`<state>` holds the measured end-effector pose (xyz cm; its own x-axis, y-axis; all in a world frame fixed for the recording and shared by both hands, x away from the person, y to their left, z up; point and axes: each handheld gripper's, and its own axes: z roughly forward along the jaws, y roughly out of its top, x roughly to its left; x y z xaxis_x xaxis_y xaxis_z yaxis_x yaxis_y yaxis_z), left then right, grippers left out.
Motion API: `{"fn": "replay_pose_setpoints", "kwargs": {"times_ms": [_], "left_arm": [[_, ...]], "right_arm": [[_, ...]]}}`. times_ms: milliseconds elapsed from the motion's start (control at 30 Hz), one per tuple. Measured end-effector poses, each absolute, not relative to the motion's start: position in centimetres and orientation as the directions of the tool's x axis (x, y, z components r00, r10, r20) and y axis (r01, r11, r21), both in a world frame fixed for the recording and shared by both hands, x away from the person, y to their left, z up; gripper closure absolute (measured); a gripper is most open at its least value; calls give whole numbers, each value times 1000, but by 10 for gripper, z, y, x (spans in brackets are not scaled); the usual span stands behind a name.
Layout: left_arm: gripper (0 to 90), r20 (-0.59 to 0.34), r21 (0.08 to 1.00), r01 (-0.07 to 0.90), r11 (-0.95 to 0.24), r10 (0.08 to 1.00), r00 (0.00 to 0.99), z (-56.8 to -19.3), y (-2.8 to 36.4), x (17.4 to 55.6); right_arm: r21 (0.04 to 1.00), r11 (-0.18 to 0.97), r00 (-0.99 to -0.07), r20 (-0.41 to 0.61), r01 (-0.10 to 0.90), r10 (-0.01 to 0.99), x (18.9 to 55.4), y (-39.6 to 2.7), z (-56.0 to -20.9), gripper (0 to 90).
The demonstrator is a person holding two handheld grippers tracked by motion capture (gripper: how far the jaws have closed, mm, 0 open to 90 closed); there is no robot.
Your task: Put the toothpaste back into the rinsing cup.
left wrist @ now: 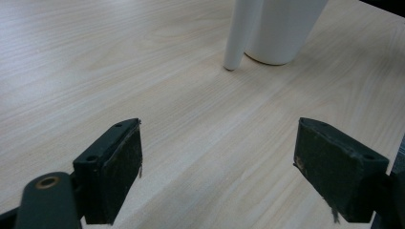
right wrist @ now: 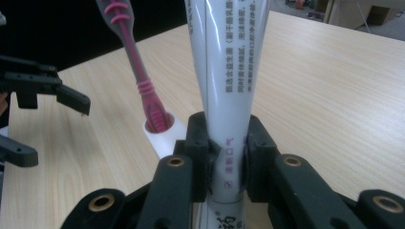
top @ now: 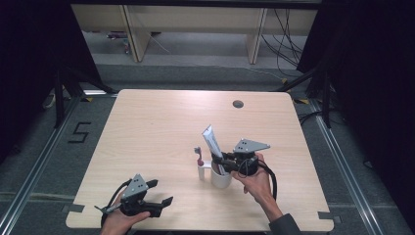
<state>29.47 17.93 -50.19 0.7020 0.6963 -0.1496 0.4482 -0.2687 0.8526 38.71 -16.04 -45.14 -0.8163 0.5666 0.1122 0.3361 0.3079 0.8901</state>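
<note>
Soft even overhead light, dark surroundings, slight blur

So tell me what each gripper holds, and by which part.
Right gripper clamps the toothpaste tube near its lower end, above the cup. Left gripper holds nothing.

Cup and tube sitting near the middle of the table

The tube (top: pixel 211 142) is standing in the cup (top: pixel 221 178) on the table (top: pixel 147 127), leaning left, with the right gripper (top: pixel 219 162) squeezing it. The toothbrush (top: pixel 199 157) is standing in its holder (top: pixel 203 172), touching the cup's left. The left gripper (top: pixel 161 192) is resting near the front-left edge.
</note>
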Motion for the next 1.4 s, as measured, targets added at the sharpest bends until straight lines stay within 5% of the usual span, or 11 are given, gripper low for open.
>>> {"fn": "replay_pose_setpoints", "kwargs": {"times_ms": [600, 1400], "left_arm": [[161, -154, 855, 447, -264, 692, 705, -502, 180, 295], [161, -147, 854, 446, -268, 697, 702, -501, 182, 292]], "right_arm": [[833, 410, -823, 91, 371, 561, 377, -159, -457, 759], [877, 323, -784, 92, 356, 614, 365, -189, -439, 599]]}}
